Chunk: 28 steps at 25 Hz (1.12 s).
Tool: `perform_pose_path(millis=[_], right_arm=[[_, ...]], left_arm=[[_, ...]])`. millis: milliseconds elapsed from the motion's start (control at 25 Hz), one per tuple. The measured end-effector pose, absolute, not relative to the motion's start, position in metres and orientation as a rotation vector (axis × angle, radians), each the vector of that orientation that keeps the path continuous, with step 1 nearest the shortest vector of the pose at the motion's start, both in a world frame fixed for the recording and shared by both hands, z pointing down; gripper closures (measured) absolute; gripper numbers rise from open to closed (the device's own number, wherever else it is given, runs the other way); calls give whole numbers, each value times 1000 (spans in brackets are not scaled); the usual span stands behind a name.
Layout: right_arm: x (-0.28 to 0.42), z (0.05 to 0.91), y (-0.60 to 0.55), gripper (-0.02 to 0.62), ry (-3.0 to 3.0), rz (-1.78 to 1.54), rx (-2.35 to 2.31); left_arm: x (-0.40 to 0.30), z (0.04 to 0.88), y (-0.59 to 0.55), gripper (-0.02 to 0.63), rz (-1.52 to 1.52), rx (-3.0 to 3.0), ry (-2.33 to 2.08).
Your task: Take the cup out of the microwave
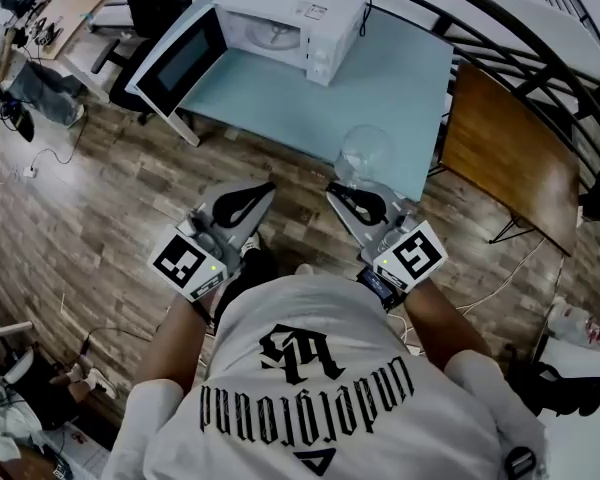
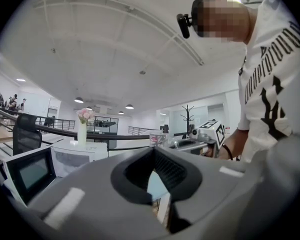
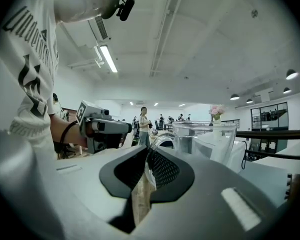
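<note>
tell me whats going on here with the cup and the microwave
A person holds a gripper in each hand. The right gripper is clamped on a clear glass cup, which is out of the microwave. The microwave door stands open. The left gripper is shut and empty.

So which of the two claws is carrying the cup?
The right claw: its jaws are shut on the handle of the clear cup, outside the open microwave. The left claw is shut with nothing in it.
</note>
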State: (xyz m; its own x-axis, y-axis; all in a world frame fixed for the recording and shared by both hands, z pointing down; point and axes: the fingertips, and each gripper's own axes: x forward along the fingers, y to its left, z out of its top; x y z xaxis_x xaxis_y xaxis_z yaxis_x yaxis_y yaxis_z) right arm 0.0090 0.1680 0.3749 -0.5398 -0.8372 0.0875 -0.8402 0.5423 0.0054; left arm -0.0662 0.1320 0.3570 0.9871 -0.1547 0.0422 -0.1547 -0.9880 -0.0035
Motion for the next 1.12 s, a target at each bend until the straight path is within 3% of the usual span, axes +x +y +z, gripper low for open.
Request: perform_pose_path(millis=[1120], right_arm=[[-29,380,215,574,-2756,55,1403]], left_arm=[[-86,365,173,557,-52,-3164,288]])
